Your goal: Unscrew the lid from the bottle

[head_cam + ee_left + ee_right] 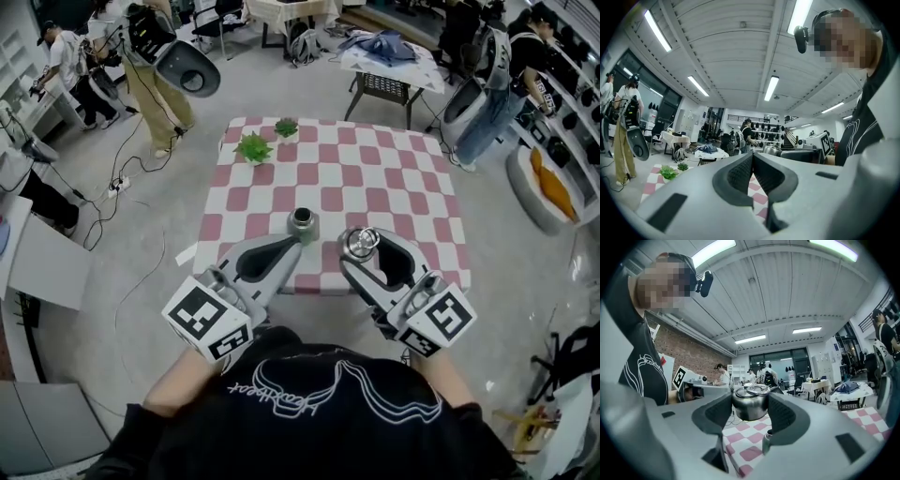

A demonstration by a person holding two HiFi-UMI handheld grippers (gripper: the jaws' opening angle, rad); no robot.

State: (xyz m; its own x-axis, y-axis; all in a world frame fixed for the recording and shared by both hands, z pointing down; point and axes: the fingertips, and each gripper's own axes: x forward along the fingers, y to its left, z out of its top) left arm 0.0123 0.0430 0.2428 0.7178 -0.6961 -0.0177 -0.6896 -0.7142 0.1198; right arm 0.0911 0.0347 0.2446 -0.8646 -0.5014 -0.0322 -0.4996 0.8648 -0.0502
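Right gripper (750, 401): jaws set wide, pads pressed on both sides of one steel lid (361, 243), which it holds clear of the table (412, 178). The lid has a ring handle on top.

Left gripper (751, 157): jaws fully together, with nothing between them.

Head view: the bottle (302, 223) stands upright on the checked table with its mouth uncovered. It is at 10 o'clock from the held lid, near it but apart. It is at 1 o'clock from the left gripper's tips and just beside them.

Counts:
- 1 bottle
- 1 lid
- 2 grippers
- 2 small potted plants (253, 147), at 11 o'clock from the bottle, near the table's far edge

Writing: white script lettering on the person's black shirt (309, 412), seen upside down and not readable with certainty. The marker cubes carry square black-and-white patterns only. No label can be made out on the bottle.
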